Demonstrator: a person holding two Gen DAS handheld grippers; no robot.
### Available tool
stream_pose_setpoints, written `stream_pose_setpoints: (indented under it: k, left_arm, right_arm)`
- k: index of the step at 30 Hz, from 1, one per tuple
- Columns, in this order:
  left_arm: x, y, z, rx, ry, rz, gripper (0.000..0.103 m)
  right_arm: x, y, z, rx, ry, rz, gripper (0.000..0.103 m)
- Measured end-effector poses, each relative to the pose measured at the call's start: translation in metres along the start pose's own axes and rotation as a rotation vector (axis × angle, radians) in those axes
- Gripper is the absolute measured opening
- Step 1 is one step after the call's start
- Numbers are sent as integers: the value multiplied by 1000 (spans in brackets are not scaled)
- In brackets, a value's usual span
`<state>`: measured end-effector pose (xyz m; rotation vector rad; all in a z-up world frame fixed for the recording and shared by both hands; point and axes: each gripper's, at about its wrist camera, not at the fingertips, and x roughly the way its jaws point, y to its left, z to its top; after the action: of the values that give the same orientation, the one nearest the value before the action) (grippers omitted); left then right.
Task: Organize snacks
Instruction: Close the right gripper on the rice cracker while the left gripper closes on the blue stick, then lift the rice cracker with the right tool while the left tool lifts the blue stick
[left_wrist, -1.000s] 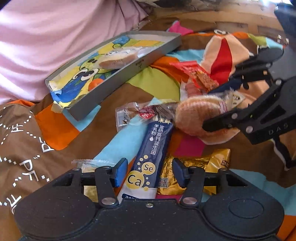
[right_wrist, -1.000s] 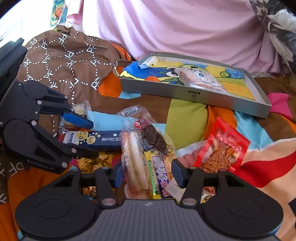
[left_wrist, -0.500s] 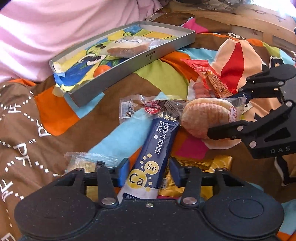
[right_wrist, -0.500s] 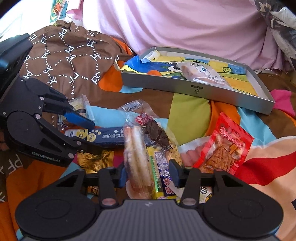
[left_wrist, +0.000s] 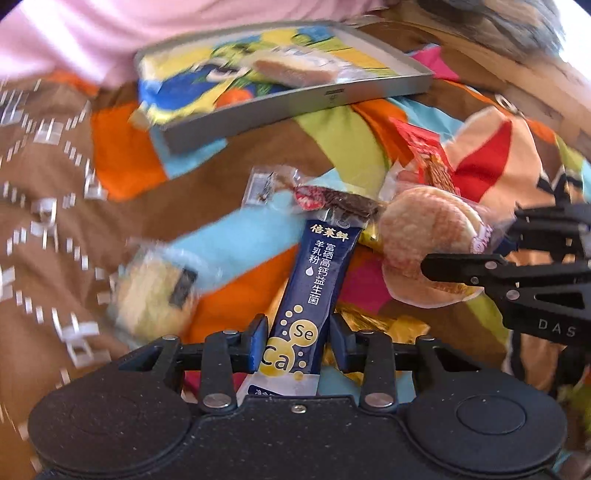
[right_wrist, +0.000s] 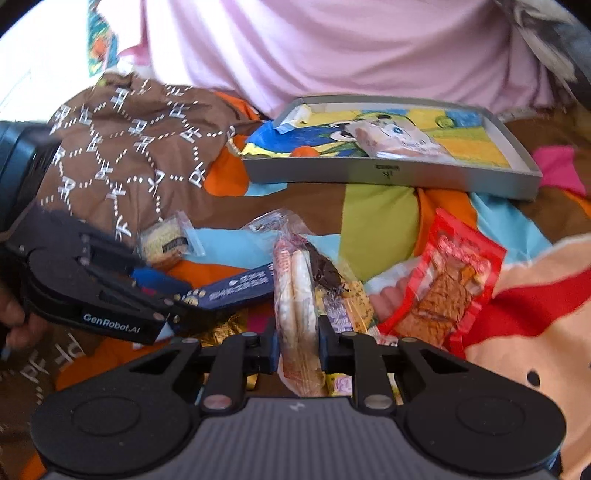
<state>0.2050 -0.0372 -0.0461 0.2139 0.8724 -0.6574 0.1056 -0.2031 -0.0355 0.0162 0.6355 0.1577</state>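
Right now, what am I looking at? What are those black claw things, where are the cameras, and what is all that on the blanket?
No robot here: a person holds two hand-held claws, each with a camera looking forward along its two fingers. One picture comes from the left gripper, the other from the right gripper; each also shows the other claw from the side. The left one is closed on a navy sachet. The right one is closed on a rice cracker pack, held on edge. On the colourful blanket lie more snacks, among them a red packet and a small yellow cake. Behind sits a grey tray already holding one wrapped snack.
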Motion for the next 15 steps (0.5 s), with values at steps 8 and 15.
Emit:
stream_pose_setpoints:
  k: [8,15]
  left_arm:
    - [-7,-3,-13,-123,30,-29,40]
    - [-1,-10,-10,-32,15,-3,41]
  right_arm:
    - [-3,-8,-2,65,19,32,22]
    - [5,-7,-6,59,34,11,23]
